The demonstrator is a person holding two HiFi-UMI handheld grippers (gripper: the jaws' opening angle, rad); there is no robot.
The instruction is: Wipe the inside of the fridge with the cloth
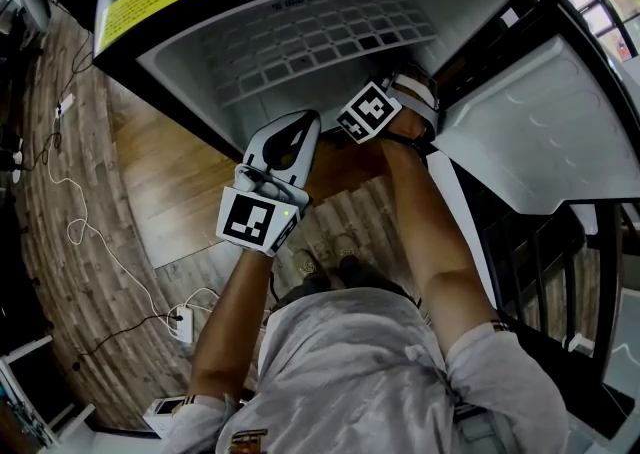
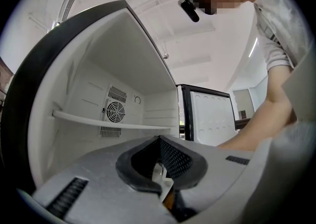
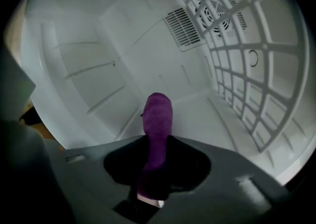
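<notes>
The fridge (image 1: 300,42) stands open below me, its white inside bare. My right gripper (image 3: 157,136) reaches into it, shut on a purple cloth (image 3: 158,117) that sticks out past the jaws toward the back wall (image 3: 123,45), apart from it. In the head view only the right gripper's marker cube (image 1: 368,112) and the hand behind it show; the cloth is hidden. My left gripper (image 1: 303,124) hovers at the fridge's front edge, left of the right one. In its own view the left gripper (image 2: 159,138) is shut on nothing and points into the fridge (image 2: 98,70).
The fridge door (image 1: 540,132) swings open to the right. A wire shelf (image 3: 256,70) runs along the right side, with a fan vent (image 3: 217,11) behind it. A white shelf (image 2: 98,119) crosses the upper part. Cables and a power strip (image 1: 182,322) lie on the wooden floor (image 1: 150,192).
</notes>
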